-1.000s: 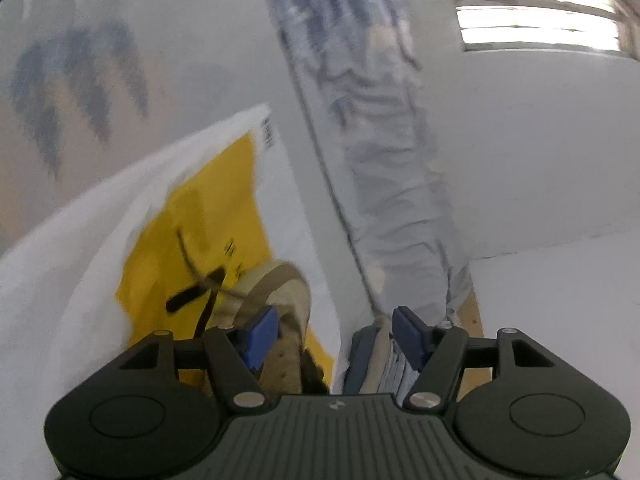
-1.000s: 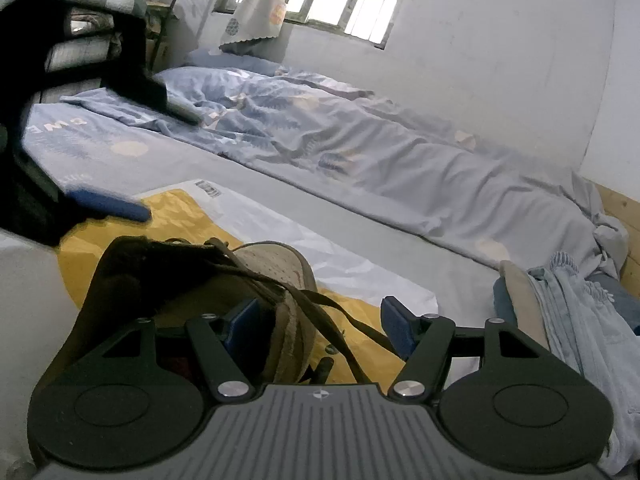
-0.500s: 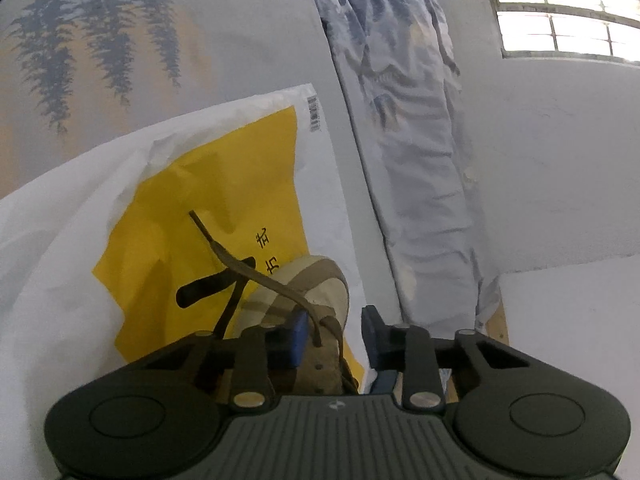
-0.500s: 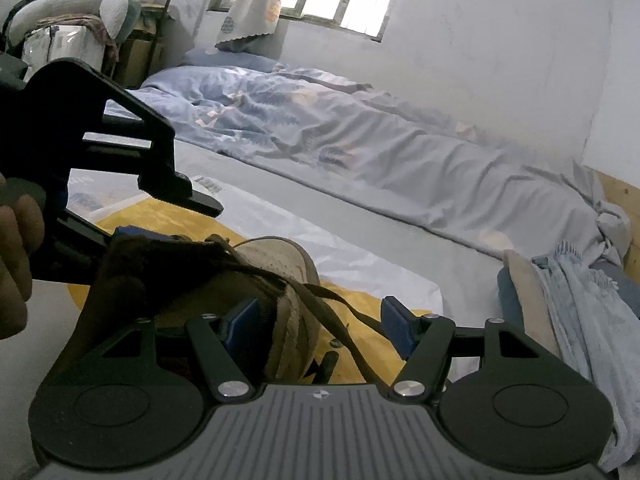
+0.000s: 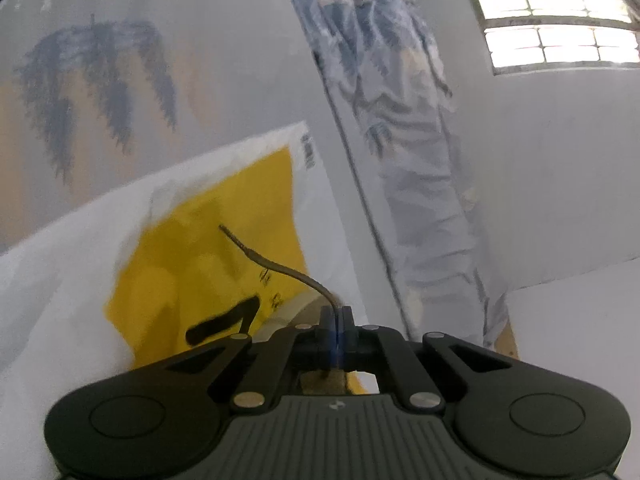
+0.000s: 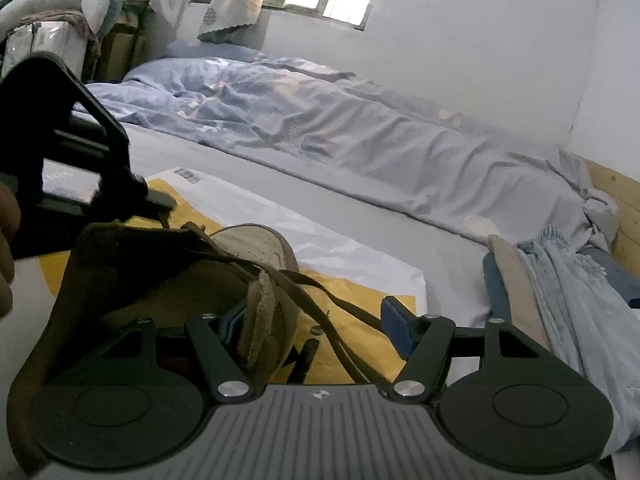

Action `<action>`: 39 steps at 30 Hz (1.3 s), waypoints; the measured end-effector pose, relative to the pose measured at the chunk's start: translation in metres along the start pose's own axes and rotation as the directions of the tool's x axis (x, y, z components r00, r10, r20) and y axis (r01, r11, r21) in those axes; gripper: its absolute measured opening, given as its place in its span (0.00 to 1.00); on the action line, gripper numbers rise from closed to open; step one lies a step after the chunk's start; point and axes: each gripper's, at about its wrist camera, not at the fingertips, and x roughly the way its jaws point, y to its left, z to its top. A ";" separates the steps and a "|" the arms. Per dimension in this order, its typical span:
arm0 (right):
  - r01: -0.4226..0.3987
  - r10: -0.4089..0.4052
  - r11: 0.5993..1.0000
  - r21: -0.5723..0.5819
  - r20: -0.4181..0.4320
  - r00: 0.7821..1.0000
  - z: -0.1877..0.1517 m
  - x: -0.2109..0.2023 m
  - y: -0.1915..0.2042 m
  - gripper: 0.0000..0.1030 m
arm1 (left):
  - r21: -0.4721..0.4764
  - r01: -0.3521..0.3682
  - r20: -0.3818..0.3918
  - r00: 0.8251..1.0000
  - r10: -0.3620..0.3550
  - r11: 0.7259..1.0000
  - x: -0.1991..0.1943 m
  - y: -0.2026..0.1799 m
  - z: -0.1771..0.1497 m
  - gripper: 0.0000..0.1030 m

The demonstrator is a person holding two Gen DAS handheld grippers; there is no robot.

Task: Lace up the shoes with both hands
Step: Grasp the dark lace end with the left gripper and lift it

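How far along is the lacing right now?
Done: the left gripper is shut on a brown shoelace end. In hand: the right gripper is open around the tan shoe. Left: laces hang loose; threading and tying remain.

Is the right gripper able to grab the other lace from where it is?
Probably yes. The right gripper is open, and the loose lace runs across the gap between its fingers, with nothing covering it. The shoe's side sits close by.

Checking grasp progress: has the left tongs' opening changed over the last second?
Yes. The left tongs have shut on the shoelace, its tip sticking out over the yellow bag; earlier they stood open.
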 end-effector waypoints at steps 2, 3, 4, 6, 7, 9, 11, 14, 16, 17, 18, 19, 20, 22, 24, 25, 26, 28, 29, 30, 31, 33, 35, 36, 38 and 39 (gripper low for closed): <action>0.003 -0.003 1.000 -0.001 -0.001 1.000 0.000 0.000 0.000 0.66 | 0.004 0.011 0.021 1.000 -0.011 1.000 -0.004 -0.002 0.005 0.00; 0.004 -0.004 1.000 -0.002 -0.002 1.000 0.000 0.000 0.000 0.66 | 0.006 0.016 0.032 0.999 -0.016 1.000 -0.006 -0.003 0.008 0.00; 0.005 -0.005 1.000 -0.002 -0.003 1.000 0.000 0.000 0.000 0.66 | 0.009 0.019 0.046 0.999 -0.019 1.000 -0.008 -0.004 0.012 0.00; 0.004 -0.004 1.000 -0.003 -0.005 1.000 0.000 0.001 0.000 0.66 | -0.006 0.018 0.072 0.997 -0.018 1.000 -0.012 -0.003 0.021 0.00; 0.003 -0.003 1.000 -0.002 -0.006 1.000 0.000 0.001 0.000 0.66 | -0.012 0.013 0.084 0.996 -0.012 1.000 -0.015 -0.002 0.026 0.00; 0.001 -0.001 1.000 -0.002 -0.008 1.000 0.000 0.002 -0.001 0.66 | -0.021 0.005 0.118 0.993 -0.003 1.000 -0.018 0.000 0.037 0.00; 0.001 -0.001 1.000 -0.005 -0.008 1.000 0.000 0.002 -0.001 0.66 | -0.029 -0.006 0.154 0.988 0.010 1.000 -0.024 0.004 0.049 0.00; -0.001 0.001 1.000 -0.006 -0.009 1.000 0.000 0.001 -0.002 0.66 | -0.039 -0.017 0.201 0.979 0.025 0.999 -0.032 0.009 0.066 0.00; -0.002 0.002 1.000 -0.005 -0.010 1.000 0.001 0.001 -0.002 0.66 | -0.040 -0.029 0.231 0.972 0.037 0.999 -0.039 0.012 0.076 0.00; -0.003 0.003 1.000 -0.005 -0.010 1.000 0.001 0.001 -0.003 0.66 | -0.040 -0.033 0.243 0.969 0.041 0.999 -0.042 0.014 0.080 0.00; -0.003 0.003 1.000 -0.005 -0.011 1.000 0.001 0.001 -0.003 0.66 | -0.040 -0.037 0.255 0.966 0.046 0.999 -0.044 0.015 0.085 0.00; -0.001 0.001 1.000 -0.006 -0.012 1.000 0.002 0.001 -0.002 0.66 | -0.040 -0.041 0.268 0.962 0.050 0.998 -0.047 0.016 0.089 0.00; 0.000 0.000 1.000 -0.006 -0.014 1.000 0.002 0.001 -0.002 0.66 | -0.041 -0.049 0.280 0.958 0.058 0.998 -0.051 0.018 0.092 0.00; 0.003 -0.003 1.000 -0.008 -0.017 1.000 0.003 0.002 -0.001 0.66 | -0.043 -0.064 0.303 0.950 0.074 0.997 -0.057 0.021 0.099 0.00; 0.005 -0.006 1.000 -0.009 -0.019 1.000 0.003 0.004 -0.001 0.66 | -0.047 -0.078 0.326 0.941 0.090 0.996 -0.064 0.024 0.106 0.00; 0.006 -0.007 1.000 -0.010 -0.020 1.000 0.003 0.004 0.000 0.66 | -0.049 -0.089 0.338 0.936 0.100 0.995 -0.067 0.026 0.110 0.00; 0.007 -0.007 1.000 -0.011 -0.020 1.000 0.003 0.005 0.000 0.66 | -0.051 -0.098 0.347 0.931 0.109 0.994 -0.071 0.028 0.113 0.00; 0.009 -0.010 1.000 -0.012 -0.022 1.000 0.004 0.006 0.001 0.66 | -0.054 -0.120 0.362 0.923 0.132 0.991 -0.077 0.031 0.118 0.00; 0.011 -0.011 1.000 -0.013 -0.023 1.000 0.004 0.007 0.001 0.66 | -0.056 -0.134 0.366 0.919 0.145 0.989 -0.079 0.032 0.121 0.00; 0.011 -0.012 1.000 -0.013 -0.023 1.000 0.004 0.008 0.001 0.66 | -0.055 -0.144 0.368 0.917 0.154 0.988 -0.081 0.034 0.123 0.00; 0.012 -0.012 1.000 -0.014 -0.024 1.000 0.004 0.008 0.001 0.66 | -0.053 -0.155 0.370 0.914 0.164 0.986 -0.083 0.035 0.124 0.00; 0.012 -0.012 1.000 -0.014 -0.025 1.000 0.005 0.009 0.001 0.66 | -0.050 -0.170 0.380 0.908 0.176 0.984 -0.089 0.037 0.127 0.00; 0.013 -0.013 1.000 -0.015 -0.026 1.000 0.005 0.010 0.002 0.66 | -0.050 -0.186 0.402 0.896 0.190 0.981 -0.095 0.039 0.132 0.00; 0.013 -0.013 1.000 -0.015 -0.027 1.000 0.005 0.010 0.002 0.66 | -0.053 -0.191 0.411 0.891 0.195 0.980 -0.099 0.041 0.134 0.00; 0.013 -0.013 1.000 -0.017 -0.028 1.000 0.006 0.011 0.002 0.66 | -0.061 -0.200 0.428 0.880 0.207 0.978 -0.105 0.044 0.139 0.00; 0.013 -0.013 1.000 -0.017 -0.029 0.999 0.007 0.011 0.002 0.66 | -0.064 -0.204 0.436 0.875 0.211 0.977 -0.108 0.045 0.140 0.00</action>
